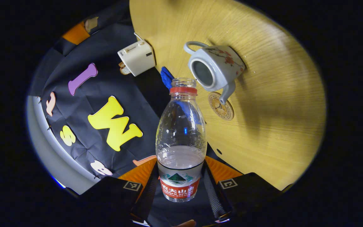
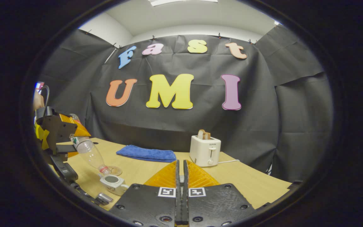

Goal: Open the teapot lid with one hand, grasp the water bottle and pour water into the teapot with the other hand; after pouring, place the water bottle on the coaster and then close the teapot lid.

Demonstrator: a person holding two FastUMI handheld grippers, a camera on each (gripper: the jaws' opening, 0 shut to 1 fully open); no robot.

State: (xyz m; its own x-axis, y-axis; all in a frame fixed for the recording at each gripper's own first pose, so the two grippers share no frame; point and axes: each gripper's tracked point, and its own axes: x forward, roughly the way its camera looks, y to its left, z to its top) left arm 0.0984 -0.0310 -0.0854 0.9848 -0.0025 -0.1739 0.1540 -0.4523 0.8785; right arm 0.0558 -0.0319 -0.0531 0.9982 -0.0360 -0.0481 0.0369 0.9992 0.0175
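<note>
My left gripper (image 1: 180, 186) is shut on the label end of a clear, uncapped water bottle (image 1: 181, 138) with some water in it. The bottle is tilted, its mouth pointing at the white flowered teapot (image 1: 216, 67), whose top stands open with no lid on it. A round coaster (image 1: 221, 106) lies by the spout. In the right gripper view the tilted bottle (image 2: 88, 149) hangs mouth-down just above the teapot (image 2: 113, 183), held by the left gripper (image 2: 74, 138); the coaster (image 2: 116, 170) lies behind. My right gripper (image 2: 180, 170) is closed to a thin slit on a pale sliver, seemingly the lid.
A white toaster (image 2: 205, 151) with bread in it stands at the back of the wooden table (image 2: 247, 183), its cord trailing right. A folded blue cloth (image 2: 146, 153) lies to its left. The toaster (image 1: 137, 56) and cloth (image 1: 166, 77) sit beyond the bottle.
</note>
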